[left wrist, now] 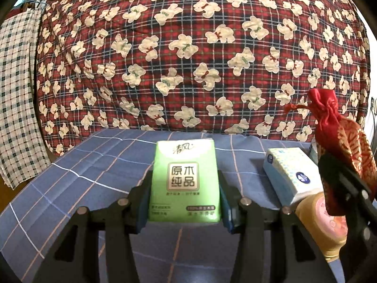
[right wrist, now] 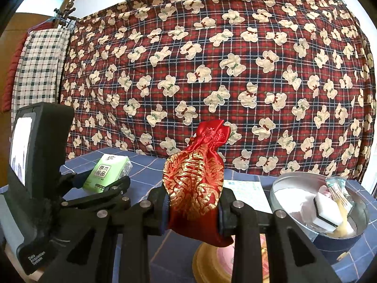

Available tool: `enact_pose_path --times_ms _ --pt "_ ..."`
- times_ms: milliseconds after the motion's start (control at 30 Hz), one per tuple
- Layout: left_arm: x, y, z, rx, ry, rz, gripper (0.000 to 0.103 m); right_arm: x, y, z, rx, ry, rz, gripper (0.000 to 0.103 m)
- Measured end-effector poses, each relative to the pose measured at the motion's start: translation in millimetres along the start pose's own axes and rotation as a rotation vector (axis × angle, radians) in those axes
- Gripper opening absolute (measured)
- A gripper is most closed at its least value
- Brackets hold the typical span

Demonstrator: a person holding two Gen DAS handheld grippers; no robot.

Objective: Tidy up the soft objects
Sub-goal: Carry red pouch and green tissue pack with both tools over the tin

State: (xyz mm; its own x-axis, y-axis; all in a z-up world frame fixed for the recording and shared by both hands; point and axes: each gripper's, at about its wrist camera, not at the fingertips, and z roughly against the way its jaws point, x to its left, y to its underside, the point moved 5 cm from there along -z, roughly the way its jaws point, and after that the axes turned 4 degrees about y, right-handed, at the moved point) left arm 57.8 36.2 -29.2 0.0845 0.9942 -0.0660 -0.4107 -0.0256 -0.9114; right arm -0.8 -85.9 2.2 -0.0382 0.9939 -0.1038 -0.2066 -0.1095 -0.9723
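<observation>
Tissue pack [left wrist: 184,181], green, sits clamped upright in the left claw [left wrist: 185,202] above the blue checked surface [left wrist: 70,176]. Right claw [right wrist: 193,210] grips a red-and-gold pouch [right wrist: 195,188]; a white tissue pack [left wrist: 289,176] lies just beside it, near a metal tin [right wrist: 282,188].

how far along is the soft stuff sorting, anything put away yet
Done: the round tin already holds a few small items. In hand: the left gripper is shut on the green tissue pack, and the right gripper on the red pouch. Left: both need placing, and the blue-white tissue pack lies on the table.
</observation>
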Motion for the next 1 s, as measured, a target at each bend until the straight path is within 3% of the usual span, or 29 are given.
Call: enact_pose_path --times_ms 1000 --pt "-64.8 4.4 14.4 0.009 0.096 -0.027 0.049 -63.6 9.6 29.8 -0.034 0.079 -0.004 0.033"
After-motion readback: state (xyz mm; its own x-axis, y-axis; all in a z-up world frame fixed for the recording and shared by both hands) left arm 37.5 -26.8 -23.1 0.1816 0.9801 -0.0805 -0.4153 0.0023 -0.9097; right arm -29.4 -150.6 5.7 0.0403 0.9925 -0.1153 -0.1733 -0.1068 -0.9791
